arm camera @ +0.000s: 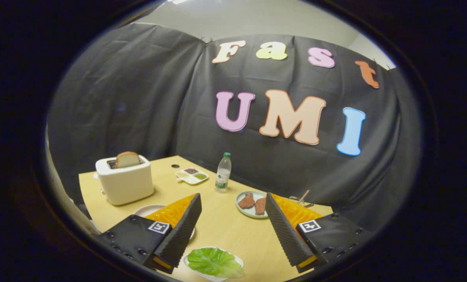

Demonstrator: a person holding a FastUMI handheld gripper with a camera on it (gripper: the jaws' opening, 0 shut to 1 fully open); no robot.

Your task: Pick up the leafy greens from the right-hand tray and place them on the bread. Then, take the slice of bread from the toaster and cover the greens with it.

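Greens (214, 262) lie nearest, in a white dish (238, 259) low between the two fingers, its near rim cut off from sight. Gripper (232, 231) is spread wide and holds nothing; each finger carries a small square marker. Behind the left finger a plate (149, 209) is mostly hidden, so what it bears cannot be told. Beyond the right finger sits a plate (243, 211) with two brown pieces. Farther back stand a bottle (223, 172) whose label is too small to read, a small divided tray (192, 176) and a toaster (125, 184) with a bread slice (127, 159) sticking up from its slot. Bare table (221, 223) runs between the fingers; the wall hangs close behind its far edges.
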